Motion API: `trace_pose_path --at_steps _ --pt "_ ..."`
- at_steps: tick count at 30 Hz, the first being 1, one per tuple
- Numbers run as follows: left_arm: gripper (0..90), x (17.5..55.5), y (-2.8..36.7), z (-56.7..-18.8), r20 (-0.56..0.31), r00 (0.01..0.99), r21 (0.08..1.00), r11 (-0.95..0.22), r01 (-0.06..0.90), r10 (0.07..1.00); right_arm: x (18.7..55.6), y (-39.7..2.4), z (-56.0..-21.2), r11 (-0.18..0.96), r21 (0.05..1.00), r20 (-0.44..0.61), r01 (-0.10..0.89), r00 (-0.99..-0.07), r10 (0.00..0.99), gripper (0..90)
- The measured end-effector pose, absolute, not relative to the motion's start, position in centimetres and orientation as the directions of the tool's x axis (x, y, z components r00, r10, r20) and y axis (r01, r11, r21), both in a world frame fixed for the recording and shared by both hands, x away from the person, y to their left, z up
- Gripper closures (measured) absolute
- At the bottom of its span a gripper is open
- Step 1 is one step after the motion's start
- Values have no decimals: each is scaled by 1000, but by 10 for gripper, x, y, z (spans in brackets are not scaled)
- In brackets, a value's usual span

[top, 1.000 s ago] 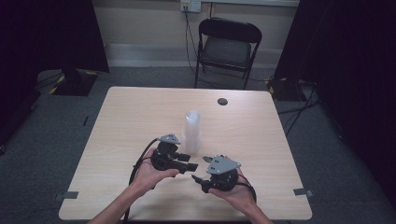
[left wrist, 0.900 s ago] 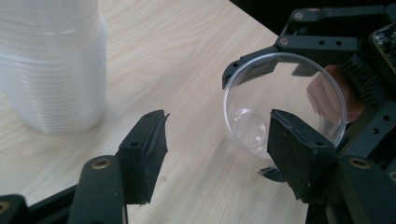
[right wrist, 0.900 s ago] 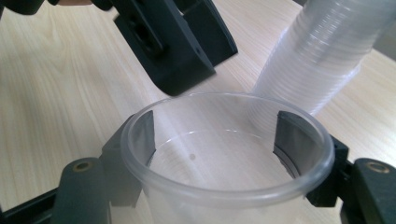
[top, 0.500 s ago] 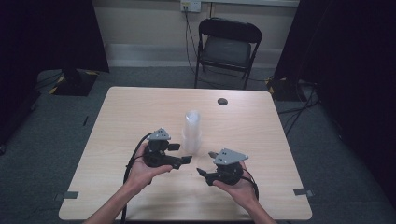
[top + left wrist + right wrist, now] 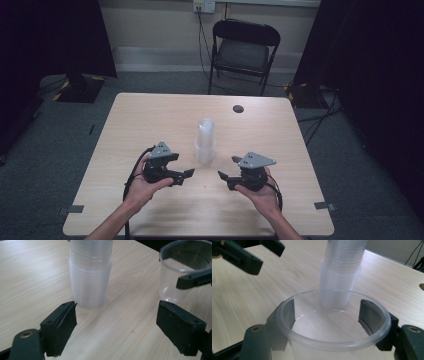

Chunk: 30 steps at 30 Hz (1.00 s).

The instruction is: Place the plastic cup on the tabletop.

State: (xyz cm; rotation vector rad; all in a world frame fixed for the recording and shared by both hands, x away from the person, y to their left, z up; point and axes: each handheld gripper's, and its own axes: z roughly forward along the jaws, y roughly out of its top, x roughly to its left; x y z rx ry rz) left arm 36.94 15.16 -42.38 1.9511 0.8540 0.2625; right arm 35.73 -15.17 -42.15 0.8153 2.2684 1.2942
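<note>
A tall stack of clear plastic cups point(image 5: 205, 141) stands upright at the middle of the light wooden table point(image 5: 150, 120); it rises close ahead in the left gripper view point(image 5: 90, 272). My left gripper point(image 5: 184, 176) hovers left of the stack; its jaws have just been opening and stand wide with nothing between them point(image 5: 116, 317). My right gripper point(image 5: 225, 176) is right of the stack, shut on a single clear cup point(image 5: 334, 322) whose rim faces the camera. That cup point(image 5: 180, 272) appears at the right in the left gripper view. The other gripper's jaws point(image 5: 244, 255) point in from the upper left.
A small dark round thing point(image 5: 238, 108) lies near the table's far edge. A black folding chair point(image 5: 243, 47) stands behind the table. Dark curtains hang on both sides. Bare table surface spreads left and right of the stack.
The two hands have drawn apart: the left gripper slid left, the right gripper slid right with the single cup. The stack has not moved.
</note>
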Motion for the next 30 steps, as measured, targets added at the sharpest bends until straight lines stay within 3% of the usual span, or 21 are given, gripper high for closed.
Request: trace_pose_path --at_steps 30 --pt "159 339 189 -451 -84 711 832 -343 436 699 412 -169 -419 269 889 28 371 -630 776 291"
